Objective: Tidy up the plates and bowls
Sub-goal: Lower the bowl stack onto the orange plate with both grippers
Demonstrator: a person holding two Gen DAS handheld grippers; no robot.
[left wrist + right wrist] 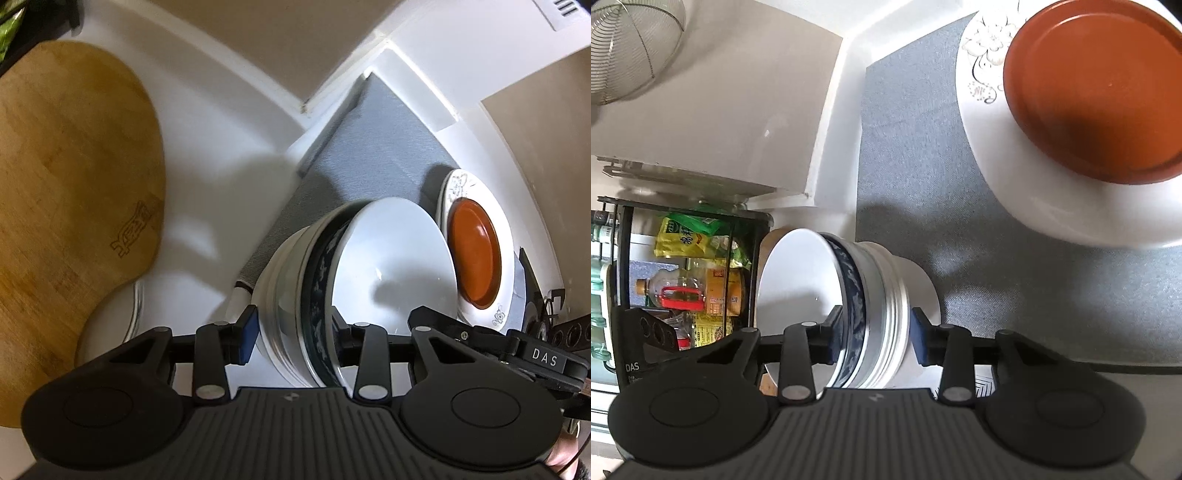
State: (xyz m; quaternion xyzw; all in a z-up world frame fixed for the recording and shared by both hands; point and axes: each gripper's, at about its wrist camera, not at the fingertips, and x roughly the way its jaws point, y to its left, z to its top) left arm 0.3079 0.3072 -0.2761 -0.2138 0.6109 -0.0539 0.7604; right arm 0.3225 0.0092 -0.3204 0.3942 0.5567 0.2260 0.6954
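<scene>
A stack of nested bowls (325,280), white with one blue-patterned bowl, is held on its side over a grey mat (373,147). My left gripper (293,341) is shut on the stack's rims, one finger outside, one inside. My right gripper (877,338) is shut on the same bowl stack (849,295) from the opposite side. An orange plate (476,254) lies on a white flowered plate (480,192) on the mat; both show in the right wrist view, the orange plate (1097,92) on the white one (1034,192).
A wooden cutting board (70,199) lies to the left, over a glass lid (110,325). A white cabinet wall (424,48) borders the mat (923,166). A black rack with bottles and packets (690,288) and a wire strainer (631,44) are on the right gripper's left.
</scene>
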